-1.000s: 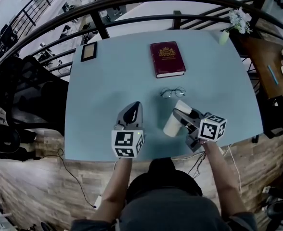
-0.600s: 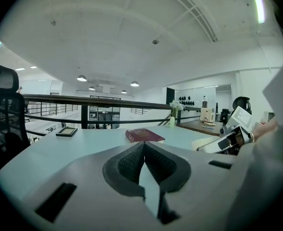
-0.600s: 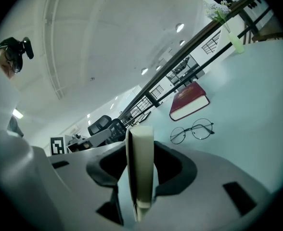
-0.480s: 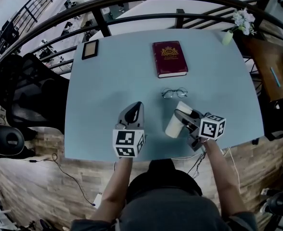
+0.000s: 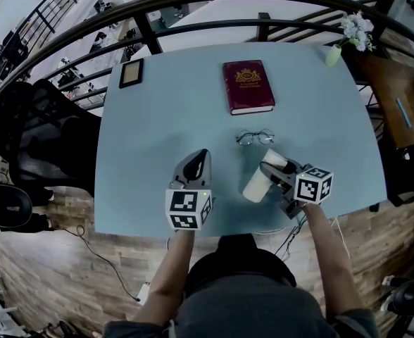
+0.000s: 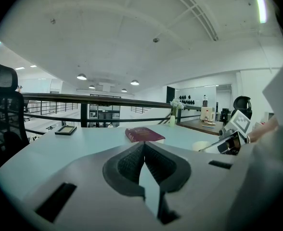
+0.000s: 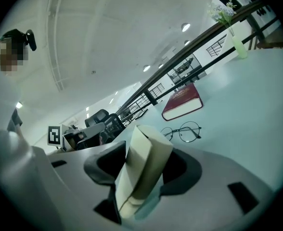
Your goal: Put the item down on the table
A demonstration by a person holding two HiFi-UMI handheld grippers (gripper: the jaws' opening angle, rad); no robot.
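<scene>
The item is a cream paper roll [image 5: 258,182], lying tilted on the pale blue table [image 5: 158,118] near its front edge. It lies between the jaws of my right gripper [image 5: 270,169]. In the right gripper view the roll [image 7: 144,167] leans against the right jaw and there is a dark gap on its left. These jaws have just been opening and stand open around the roll. My left gripper [image 5: 196,159] rests to the left of the roll, well apart from it. Its jaws [image 6: 144,150] are shut, with nothing between them.
Wire-rimmed glasses [image 5: 254,137] lie just beyond the roll. A dark red book [image 5: 248,86] lies farther back, a small picture frame [image 5: 131,72] at the back left, and a vase of flowers [image 5: 331,53] at the back right corner. A black railing [image 5: 193,30] runs behind the table.
My right gripper has sunk a little toward the table's near edge with the roll, and its jaws stand wider around it. The left gripper has stayed put.
</scene>
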